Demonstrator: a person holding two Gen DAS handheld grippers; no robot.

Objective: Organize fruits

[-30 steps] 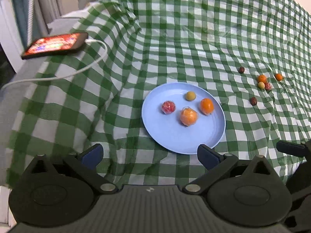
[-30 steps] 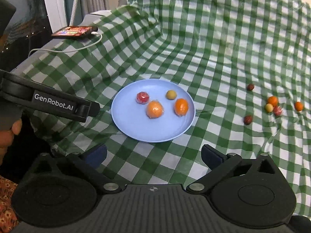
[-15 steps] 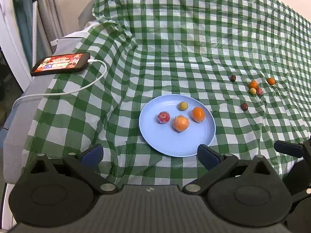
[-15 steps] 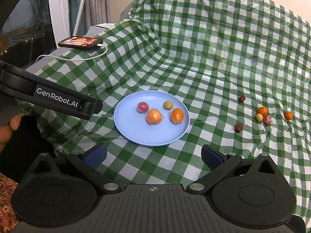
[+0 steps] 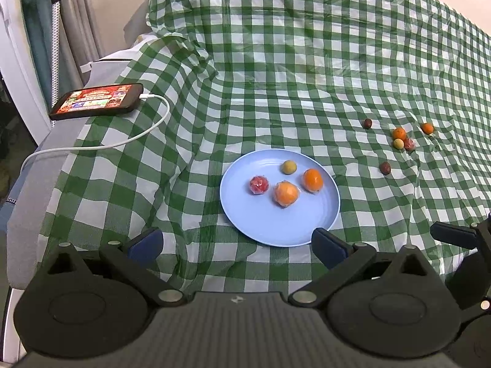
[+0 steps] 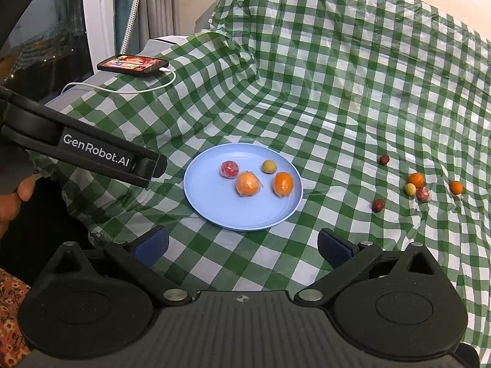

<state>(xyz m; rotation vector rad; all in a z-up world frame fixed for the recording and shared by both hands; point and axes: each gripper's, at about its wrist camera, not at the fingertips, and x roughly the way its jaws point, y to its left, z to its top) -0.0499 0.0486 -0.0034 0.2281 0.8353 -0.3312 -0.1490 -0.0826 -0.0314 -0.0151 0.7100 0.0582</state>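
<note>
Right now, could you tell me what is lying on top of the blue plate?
On the blue plate lie four wrapped fruits: a red one, a yellowish-green one and two orange ones. The cloth under the plate is hidden.

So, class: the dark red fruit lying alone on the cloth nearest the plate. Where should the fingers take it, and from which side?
Grip the dark red fruit across its middle, coming from above with the right gripper, which is open. It is small, roundish and low on the checked cloth, apart from the plate and the other loose fruits, so both flanks look free.
</note>
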